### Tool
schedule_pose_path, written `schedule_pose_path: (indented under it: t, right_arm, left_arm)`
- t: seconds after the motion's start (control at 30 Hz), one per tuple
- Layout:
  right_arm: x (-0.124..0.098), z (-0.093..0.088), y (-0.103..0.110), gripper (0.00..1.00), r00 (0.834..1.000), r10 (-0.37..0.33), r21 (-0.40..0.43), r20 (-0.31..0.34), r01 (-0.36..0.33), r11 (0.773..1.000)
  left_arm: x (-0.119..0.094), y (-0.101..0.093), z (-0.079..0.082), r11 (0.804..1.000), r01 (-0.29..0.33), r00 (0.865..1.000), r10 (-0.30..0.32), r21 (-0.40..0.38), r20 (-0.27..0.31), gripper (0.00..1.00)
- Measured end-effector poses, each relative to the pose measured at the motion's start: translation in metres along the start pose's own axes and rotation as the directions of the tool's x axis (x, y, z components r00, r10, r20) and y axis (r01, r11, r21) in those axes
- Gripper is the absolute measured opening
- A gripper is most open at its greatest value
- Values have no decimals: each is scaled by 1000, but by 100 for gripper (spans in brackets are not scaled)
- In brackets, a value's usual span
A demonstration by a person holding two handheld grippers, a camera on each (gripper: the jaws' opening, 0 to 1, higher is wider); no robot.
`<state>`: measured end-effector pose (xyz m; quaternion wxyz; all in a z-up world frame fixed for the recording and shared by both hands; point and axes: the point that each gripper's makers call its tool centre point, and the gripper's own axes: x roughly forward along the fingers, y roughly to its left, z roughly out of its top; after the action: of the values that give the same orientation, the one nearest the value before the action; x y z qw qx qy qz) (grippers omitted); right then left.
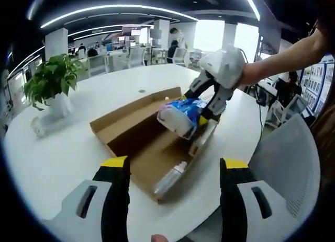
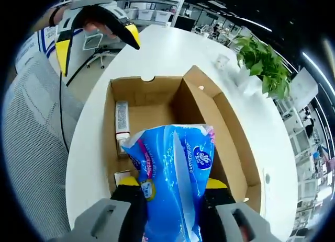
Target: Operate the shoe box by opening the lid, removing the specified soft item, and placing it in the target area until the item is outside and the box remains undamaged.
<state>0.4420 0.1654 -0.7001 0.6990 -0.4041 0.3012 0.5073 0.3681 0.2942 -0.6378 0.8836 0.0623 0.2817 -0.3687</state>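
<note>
right gripper [image 2: 172, 192] clamps the blue tissue pack [image 2: 175, 169] above the open shoe box [image 2: 230, 142]; a tube [image 2: 122, 121] lies inside. left gripper [image 1: 175, 169] jaws spread, holding nothing, near the box.

Blue-and-white pack [image 2: 175, 174] with pink edging, brown cardboard box [image 2: 230, 142], white table [image 1: 63, 153], yellow-tipped black left gripper [image 1: 175, 166].
</note>
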Motion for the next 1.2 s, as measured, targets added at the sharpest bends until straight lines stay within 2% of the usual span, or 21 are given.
schedule_pose_path:
  t: [0.3, 0.47, 0.6, 0.73, 0.93, 1.2]
  right_arm:
    - [-24, 2, 4, 34, 999, -31, -39, 14, 32, 999]
    - [-39, 2, 2, 34, 999, -47, -1, 25, 47, 999]
    - [-52, -2, 3, 34, 998, -61, -13, 22, 61, 998]
    - [-64, -19, 3, 34, 997, -81, -21, -2, 81, 996]
    - [-82, -52, 5, 34, 994, -104, 16, -32, 104, 994]
    - [-99, -91, 9, 35, 989, -126, 51, -82, 130, 990]
  left_arm:
    - [6, -10, 6, 999, 25, 1000, -25, 21, -7, 70]
    - [10, -14, 9, 999, 38, 999, -38, 30, -7, 70]
    - [13, -18, 11, 998, 51, 999, -51, 31, -6, 70]
    - [18, -23, 14, 997, 66, 998, -66, 39, -9, 70]
    - [22, -30, 16, 996, 82, 997, -82, 17, 4, 70]
    - [32, -41, 20, 993, 112, 994, -111, 38, -10, 70]
